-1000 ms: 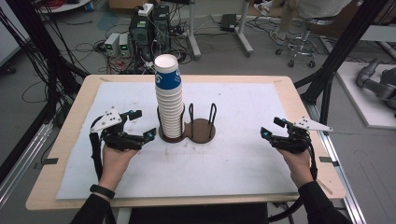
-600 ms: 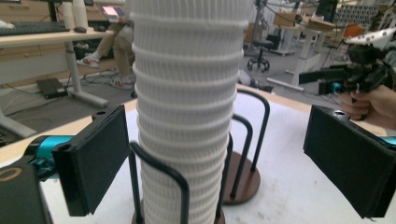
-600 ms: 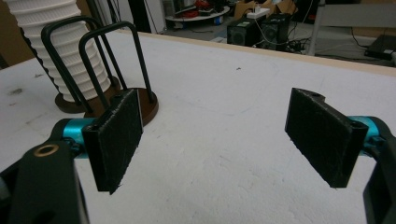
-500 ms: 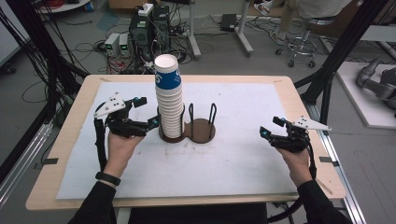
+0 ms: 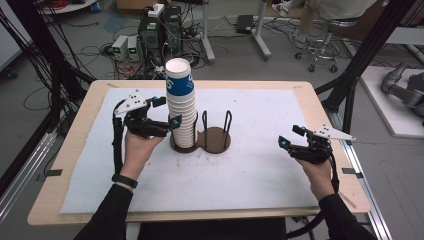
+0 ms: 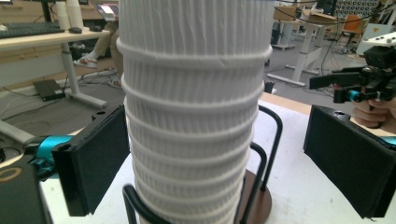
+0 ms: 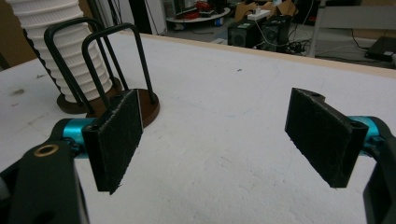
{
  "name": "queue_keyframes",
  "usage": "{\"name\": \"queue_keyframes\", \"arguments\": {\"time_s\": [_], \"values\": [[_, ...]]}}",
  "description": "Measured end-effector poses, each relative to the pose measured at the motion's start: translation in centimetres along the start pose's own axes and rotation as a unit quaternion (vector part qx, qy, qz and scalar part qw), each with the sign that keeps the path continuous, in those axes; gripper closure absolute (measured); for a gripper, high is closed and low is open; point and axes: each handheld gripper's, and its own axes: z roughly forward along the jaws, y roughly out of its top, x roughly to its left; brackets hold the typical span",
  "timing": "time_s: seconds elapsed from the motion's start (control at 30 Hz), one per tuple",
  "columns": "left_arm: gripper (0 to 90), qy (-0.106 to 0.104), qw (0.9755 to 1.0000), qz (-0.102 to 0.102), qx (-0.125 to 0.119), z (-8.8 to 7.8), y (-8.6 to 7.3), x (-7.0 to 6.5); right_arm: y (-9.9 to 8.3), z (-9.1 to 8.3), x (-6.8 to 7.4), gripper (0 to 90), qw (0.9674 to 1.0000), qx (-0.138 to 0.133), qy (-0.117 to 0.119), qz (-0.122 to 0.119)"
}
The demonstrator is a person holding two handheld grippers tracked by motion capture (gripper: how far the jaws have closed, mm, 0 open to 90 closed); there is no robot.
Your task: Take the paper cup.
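Observation:
A tall stack of white ribbed paper cups (image 5: 181,110), the top one printed blue, stands in the left ring of a brown holder (image 5: 216,141) with black wire loops. My left gripper (image 5: 167,112) is open at the stack's left side, about halfway up. In the left gripper view the stack (image 6: 196,116) sits between the jaws: the left pad (image 6: 95,163) is right against it and the right pad (image 6: 350,163) is well clear. My right gripper (image 5: 290,136) is open over the mat at the right with nothing between its pads (image 7: 116,140).
The holder's right ring (image 7: 140,100) holds no cup. A white mat (image 5: 250,170) covers the wooden table (image 5: 75,150). Cables, equipment and a stool stand on the floor beyond the far edge. The right gripper (image 6: 355,86) shows far off in the left gripper view.
My left gripper has risen and moved right toward the cup stack, so its jaws now stand on either side of it. The right gripper has not moved.

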Motion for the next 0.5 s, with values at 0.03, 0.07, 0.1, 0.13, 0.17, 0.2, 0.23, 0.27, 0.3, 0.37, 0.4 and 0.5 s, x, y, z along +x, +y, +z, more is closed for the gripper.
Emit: {"name": "queue_keyframes", "arguments": {"time_s": [0.03, 0.07, 0.1, 0.13, 0.17, 0.2, 0.23, 0.27, 0.3, 0.37, 0.4, 0.5], "values": [[7.0, 0.000, 1.0000, -0.001, 0.000, 0.1, 0.1, 0.1, 0.0, 0.0, 0.0, 19.5, 1.0000, 0.000, -0.001, 0.000], [7.0, 0.006, 1.0000, -0.003, 0.000, 0.2, 0.2, 0.1, 0.0, -0.1, 0.0, 19.5, 1.0000, -0.001, 0.001, 0.001], [7.0, 0.009, 0.9999, -0.005, -0.003, 0.3, 0.4, 0.1, 0.0, -0.1, 0.0, 19.4, 1.0000, -0.001, 0.002, 0.002], [7.0, 0.007, 1.0000, -0.004, -0.003, 0.4, 0.5, 0.1, 0.0, -0.1, 0.0, 19.4, 1.0000, -0.001, 0.002, 0.002], [7.0, 0.008, 1.0000, -0.003, 0.001, 0.6, 0.7, 0.1, 0.0, -0.2, 0.0, 19.4, 1.0000, -0.004, 0.007, 0.002], [7.0, 0.010, 0.9999, 0.000, 0.001, 0.7, 0.8, 0.1, 0.0, -0.2, 0.0, 19.4, 1.0000, -0.006, 0.006, 0.000], [7.0, 0.006, 1.0000, -0.001, -0.002, 0.8, 0.8, 0.2, 0.0, -0.2, 0.0, 19.4, 1.0000, -0.006, 0.006, 0.000], [7.0, -0.001, 1.0000, -0.006, -0.004, 1.1, 1.0, 0.3, 0.0, -0.2, 0.1, 19.4, 0.9999, -0.007, 0.007, -0.002], [7.0, -0.001, 1.0000, -0.006, -0.004, 1.1, 1.0, 0.3, 0.0, -0.2, 0.1, 19.4, 0.9999, -0.007, 0.007, -0.002], [7.0, 0.000, 1.0000, -0.006, -0.003, 1.3, 1.0, 0.4, 0.0, -0.2, 0.2, 19.4, 0.9999, -0.005, 0.009, -0.002], [7.0, -0.004, 0.9999, -0.009, -0.004, 1.4, 1.0, 0.6, 0.0, -0.2, 0.2, 19.4, 0.9999, -0.005, 0.009, -0.002], [6.9, -0.009, 0.9999, -0.012, -0.004, 1.6, 0.9, 0.9, -0.1, -0.3, 0.2, 19.4, 0.9999, -0.003, 0.011, -0.003]]}}
